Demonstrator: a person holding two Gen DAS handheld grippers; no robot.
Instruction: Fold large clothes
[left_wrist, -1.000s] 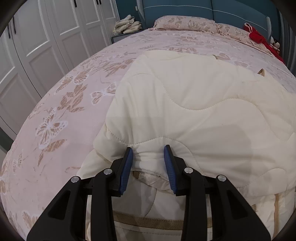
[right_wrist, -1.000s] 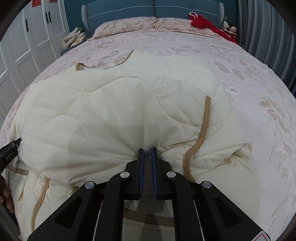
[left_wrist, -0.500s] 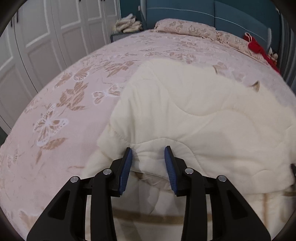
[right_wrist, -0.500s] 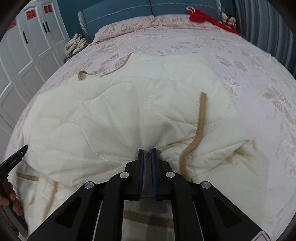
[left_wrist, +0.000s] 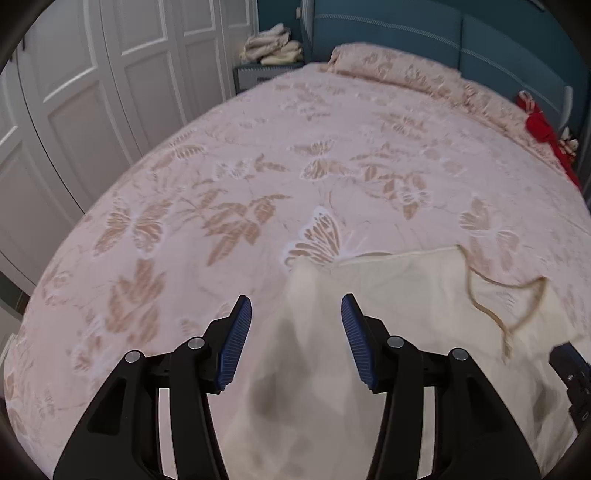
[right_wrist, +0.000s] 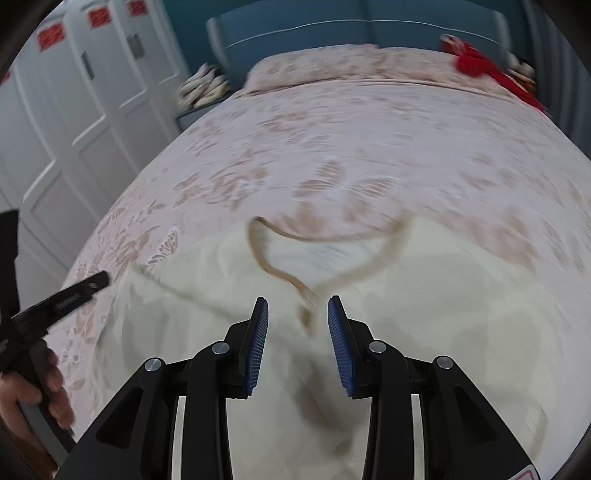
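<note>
A cream quilted garment (left_wrist: 399, 295) with tan trim lies on the pink butterfly bedspread (left_wrist: 258, 177). My left gripper (left_wrist: 295, 326) hovers over its left edge, jaws opening. Cloth shows beneath the gap, but the blue pads (left_wrist: 236, 343) do not press on it. My right gripper (right_wrist: 297, 326) is over the garment (right_wrist: 461, 295) just behind the tan neckline loop (right_wrist: 332, 254). Its jaws are opening too, with a trim end showing in the gap, untouched by the pads (right_wrist: 256, 343). A hand (right_wrist: 33, 395) holds the left gripper (right_wrist: 74, 291) at the left edge of the right wrist view.
White wardrobe doors (left_wrist: 110, 92) run along the left of the bed. A teal headboard (left_wrist: 443, 33), pillows (left_wrist: 399, 70), a red item (left_wrist: 539, 122) and a nightstand with folded cloth (left_wrist: 273, 48) are at the far end.
Both grippers moved forward over the garment toward the headboard and rose a little. Both let go of the cream cloth and their jaws opened. The tan neckline now lies close ahead.
</note>
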